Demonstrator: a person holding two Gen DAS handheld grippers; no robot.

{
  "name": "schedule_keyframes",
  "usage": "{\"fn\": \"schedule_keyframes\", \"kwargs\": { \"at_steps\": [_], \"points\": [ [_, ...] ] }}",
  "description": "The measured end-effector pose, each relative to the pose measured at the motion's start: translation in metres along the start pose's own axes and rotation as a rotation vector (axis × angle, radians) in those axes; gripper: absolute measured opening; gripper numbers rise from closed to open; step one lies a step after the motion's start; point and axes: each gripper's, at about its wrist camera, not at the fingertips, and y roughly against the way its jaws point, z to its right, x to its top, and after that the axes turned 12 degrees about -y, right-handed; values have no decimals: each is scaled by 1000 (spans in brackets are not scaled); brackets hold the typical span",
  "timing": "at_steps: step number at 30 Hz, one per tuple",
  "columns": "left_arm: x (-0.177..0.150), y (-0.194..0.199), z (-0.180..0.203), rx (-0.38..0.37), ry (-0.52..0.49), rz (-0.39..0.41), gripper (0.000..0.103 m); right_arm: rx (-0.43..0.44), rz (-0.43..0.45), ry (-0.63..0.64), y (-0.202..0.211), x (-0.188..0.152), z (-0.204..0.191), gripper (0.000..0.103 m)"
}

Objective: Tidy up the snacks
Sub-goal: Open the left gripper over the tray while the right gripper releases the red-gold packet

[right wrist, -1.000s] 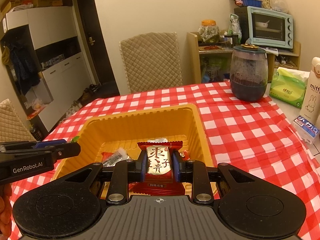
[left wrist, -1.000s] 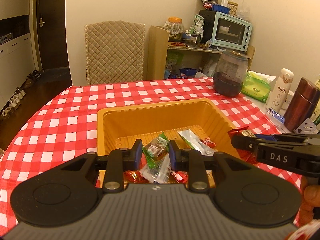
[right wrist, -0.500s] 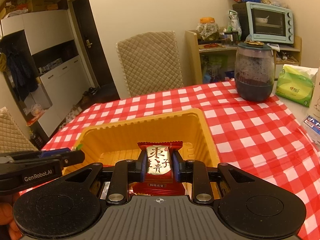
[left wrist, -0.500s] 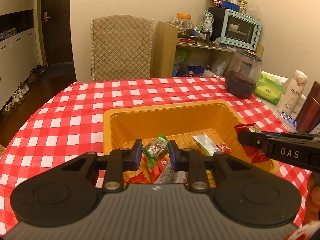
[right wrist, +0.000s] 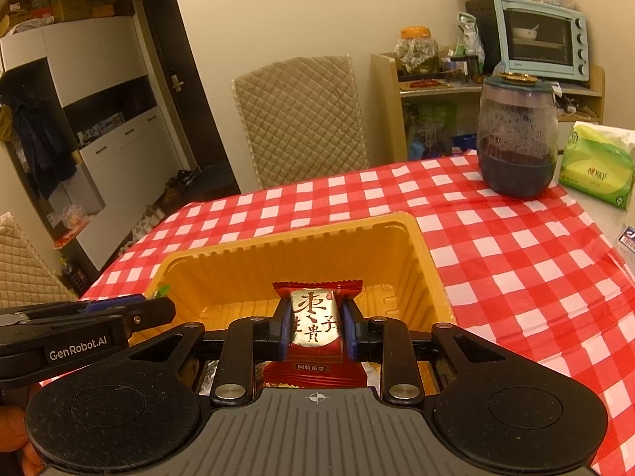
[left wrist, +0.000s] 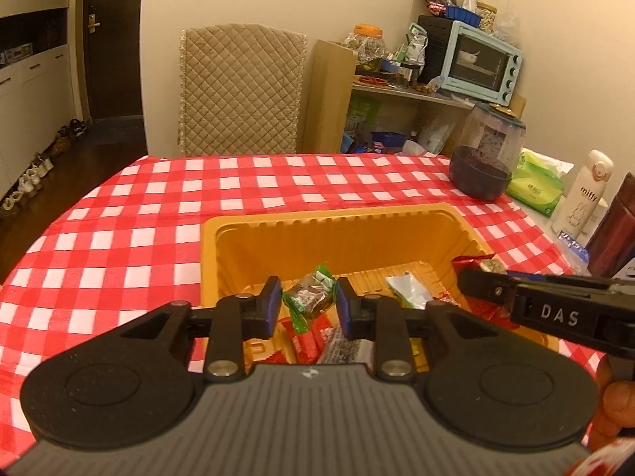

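Observation:
An orange plastic tray (left wrist: 341, 218) (right wrist: 301, 238) stands on the red-checked table and holds several wrapped snacks (left wrist: 408, 289). My left gripper (left wrist: 308, 301) is shut on a green-and-brown wrapped candy (left wrist: 311, 297) held above the tray's near part. My right gripper (right wrist: 313, 327) is shut on a red-and-gold date snack pack (right wrist: 315, 321) above the tray's near edge. The right gripper also shows at the right in the left wrist view (left wrist: 476, 277), the left gripper at the left in the right wrist view (right wrist: 158, 309).
A dark glass jar (right wrist: 516, 139), a green tissue pack (right wrist: 599, 166), a white bottle (left wrist: 583, 194) and a brown flask (left wrist: 615, 230) stand at the table's right. A quilted chair (left wrist: 238, 91) and a shelf with a toaster oven (right wrist: 539, 35) lie beyond.
Both grippers have risen and drawn back from the tray, each still holding its snack. The tray looks smaller and lower in both views.

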Motion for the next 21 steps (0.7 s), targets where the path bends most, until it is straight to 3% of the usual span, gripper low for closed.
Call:
{"fn": "schedule_keyframes", "kwargs": {
  "at_steps": [2, 21],
  "points": [
    [-1, 0, 0, 15, 1, 4, 49, -1, -5, -1, -1, 0, 2, 27],
    [1, 9, -11, 58, 9, 8, 49, 16, 5, -24, 1, 1, 0, 27]
  ]
}}
